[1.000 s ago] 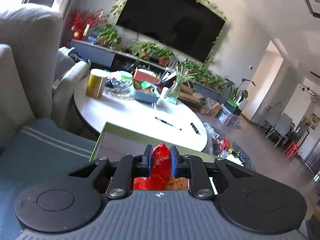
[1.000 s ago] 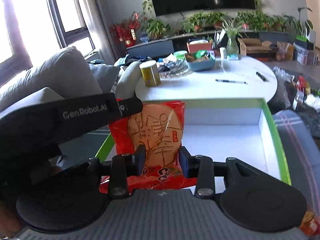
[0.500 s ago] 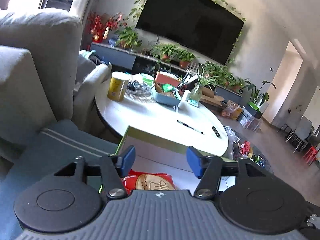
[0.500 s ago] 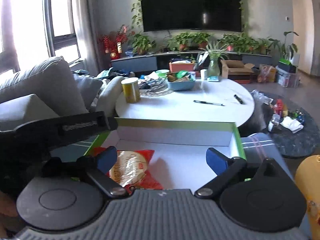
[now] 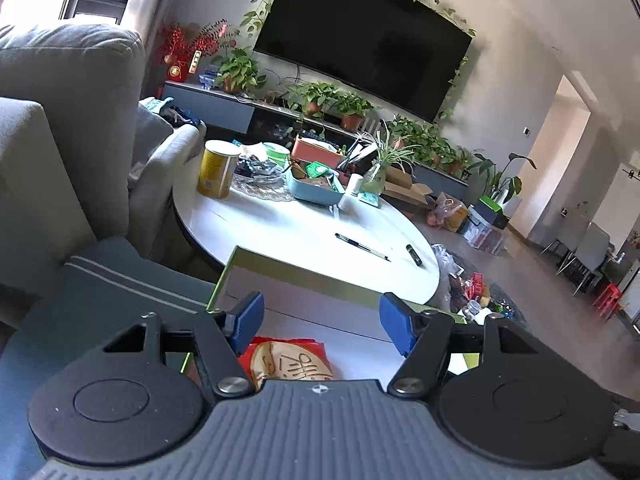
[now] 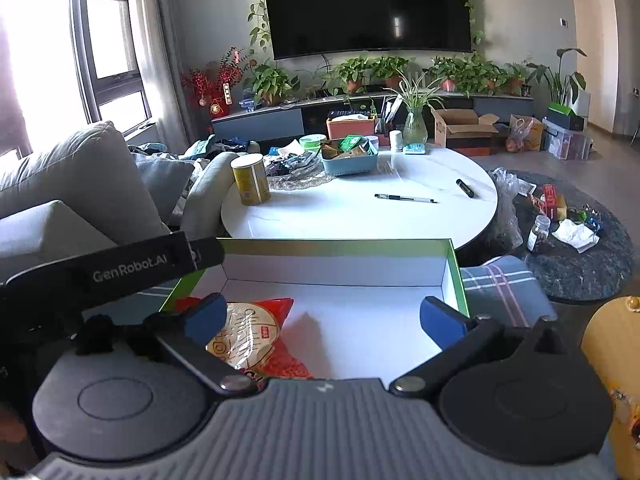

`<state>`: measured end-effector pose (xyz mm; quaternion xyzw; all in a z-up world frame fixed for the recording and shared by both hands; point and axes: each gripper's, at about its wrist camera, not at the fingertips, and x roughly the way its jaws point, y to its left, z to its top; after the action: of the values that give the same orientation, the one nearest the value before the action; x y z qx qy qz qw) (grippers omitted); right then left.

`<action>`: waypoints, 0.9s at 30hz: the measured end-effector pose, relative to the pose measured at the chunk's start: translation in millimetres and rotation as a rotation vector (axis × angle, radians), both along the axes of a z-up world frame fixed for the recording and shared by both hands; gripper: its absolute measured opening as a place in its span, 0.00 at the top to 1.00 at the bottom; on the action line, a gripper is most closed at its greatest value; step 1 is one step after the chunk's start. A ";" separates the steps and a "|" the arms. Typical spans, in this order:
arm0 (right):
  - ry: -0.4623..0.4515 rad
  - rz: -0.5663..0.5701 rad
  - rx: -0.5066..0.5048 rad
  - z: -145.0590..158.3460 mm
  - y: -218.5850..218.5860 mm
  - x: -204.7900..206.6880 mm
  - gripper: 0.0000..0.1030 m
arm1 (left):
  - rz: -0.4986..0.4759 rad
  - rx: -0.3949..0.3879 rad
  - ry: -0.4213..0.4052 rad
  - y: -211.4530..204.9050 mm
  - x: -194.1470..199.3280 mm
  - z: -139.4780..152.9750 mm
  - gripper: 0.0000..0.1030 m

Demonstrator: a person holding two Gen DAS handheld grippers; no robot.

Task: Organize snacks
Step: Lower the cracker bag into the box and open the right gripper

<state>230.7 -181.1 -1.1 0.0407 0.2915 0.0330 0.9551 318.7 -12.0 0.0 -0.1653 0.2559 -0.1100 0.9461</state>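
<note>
A red snack packet with a round cracker print lies flat in the near left corner of a shallow white box with a green rim. It also shows in the left wrist view, inside the same box. My right gripper is open and empty above the box, the packet under its left finger. My left gripper is open and empty just above the packet. The left gripper's body shows at the left of the right wrist view.
A round white table stands behind the box with a yellow can, a blue basket, a pen and a marker. A grey sofa is at the left. A yellow snack bag is at the right edge.
Both grippers opened and let go of the red packet, which now lies flat in the box. Both grippers have pulled back and up from it.
</note>
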 end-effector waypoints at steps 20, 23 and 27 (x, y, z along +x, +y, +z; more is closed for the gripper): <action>-0.007 -0.009 0.028 8.2 -12.7 -16.3 0.00 | -0.009 0.055 -0.060 -1.2 -24.9 15.3 0.34; -0.004 -0.021 0.016 9.4 -19.2 -32.6 0.00 | -0.004 0.096 -0.066 -3.7 -38.6 16.2 0.33; 0.002 -0.042 0.018 12.8 -29.1 -56.0 0.00 | -0.043 0.071 -0.028 -2.9 -56.0 15.9 0.33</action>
<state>174.8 -210.2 11.7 0.0554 0.2914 0.0154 0.9549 262.7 -14.9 15.9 -0.1247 0.2496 -0.1235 0.9523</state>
